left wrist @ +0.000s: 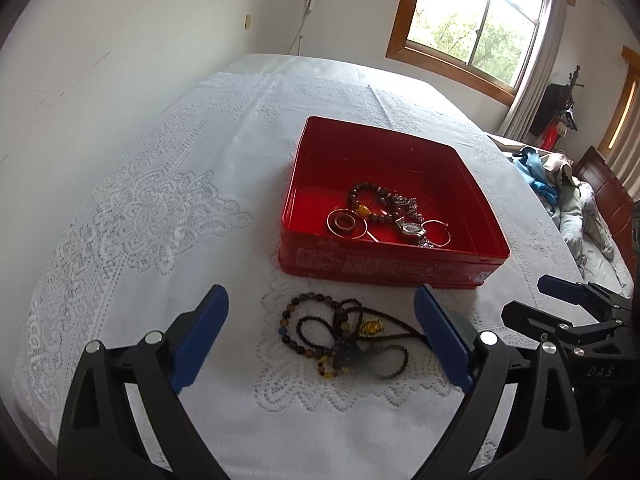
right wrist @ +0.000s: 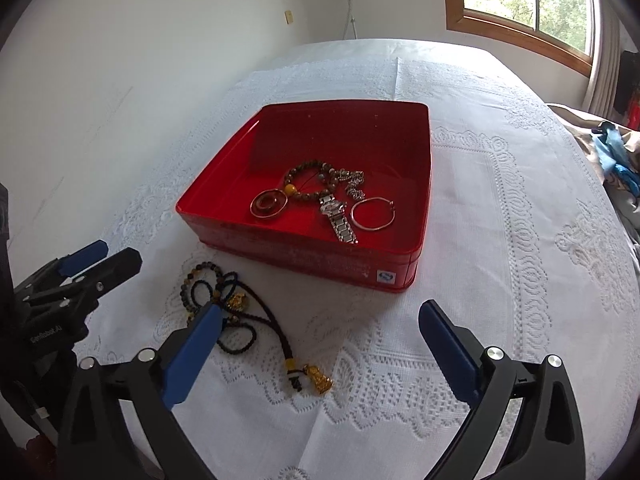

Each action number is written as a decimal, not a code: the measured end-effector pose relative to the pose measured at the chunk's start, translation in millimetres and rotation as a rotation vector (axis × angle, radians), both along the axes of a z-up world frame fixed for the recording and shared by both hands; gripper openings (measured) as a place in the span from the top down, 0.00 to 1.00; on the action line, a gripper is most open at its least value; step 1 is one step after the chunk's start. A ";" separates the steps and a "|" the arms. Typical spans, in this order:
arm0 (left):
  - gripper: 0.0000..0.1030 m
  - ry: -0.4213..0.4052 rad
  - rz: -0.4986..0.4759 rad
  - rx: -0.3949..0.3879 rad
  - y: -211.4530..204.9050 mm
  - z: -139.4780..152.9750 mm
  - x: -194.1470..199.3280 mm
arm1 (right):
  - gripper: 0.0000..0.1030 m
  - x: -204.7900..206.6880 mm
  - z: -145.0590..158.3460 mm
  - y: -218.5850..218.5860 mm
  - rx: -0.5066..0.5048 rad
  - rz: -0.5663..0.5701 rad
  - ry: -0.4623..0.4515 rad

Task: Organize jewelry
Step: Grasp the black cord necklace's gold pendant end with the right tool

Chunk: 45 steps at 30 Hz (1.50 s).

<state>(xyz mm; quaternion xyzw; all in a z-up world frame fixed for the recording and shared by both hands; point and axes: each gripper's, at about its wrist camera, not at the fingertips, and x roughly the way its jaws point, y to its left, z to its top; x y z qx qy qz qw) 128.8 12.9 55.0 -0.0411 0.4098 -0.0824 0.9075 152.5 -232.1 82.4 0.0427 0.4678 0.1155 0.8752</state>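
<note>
A red tin sits open on the lace-covered counter, just ahead of both tools. Inside it, gathered toward the near wall, lie a brown bead bracelet with one amber bead, a ring pendant with a smaller dark ring inside its hoop, a silver watch, a plain hoop bangle and a bit of silver chain. The watch's band runs lengthwise from the tin's middle toward its near wall, slanting a little toward the right tool's right finger. The far half of the tin shows only its red floor.

Outside the tin, on the lace just short of its near wall, lies a tangle of beaded strands. It rests between the fingers of the left tool, which is spread wide and grips nothing. From the tangle a dark cord trails toward the right tool, ending in a gold pendant whose long axis angles down toward that tool's right finger.

The right tool is likewise spread wide with nothing in it, and the tangle is partly hidden behind its left finger.
</note>
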 end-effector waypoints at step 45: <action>0.09 0.187 0.021 0.038 36.1 -48.7 -27.6 | 0.86 7.6 -86.5 41.9 -0.136 0.202 0.169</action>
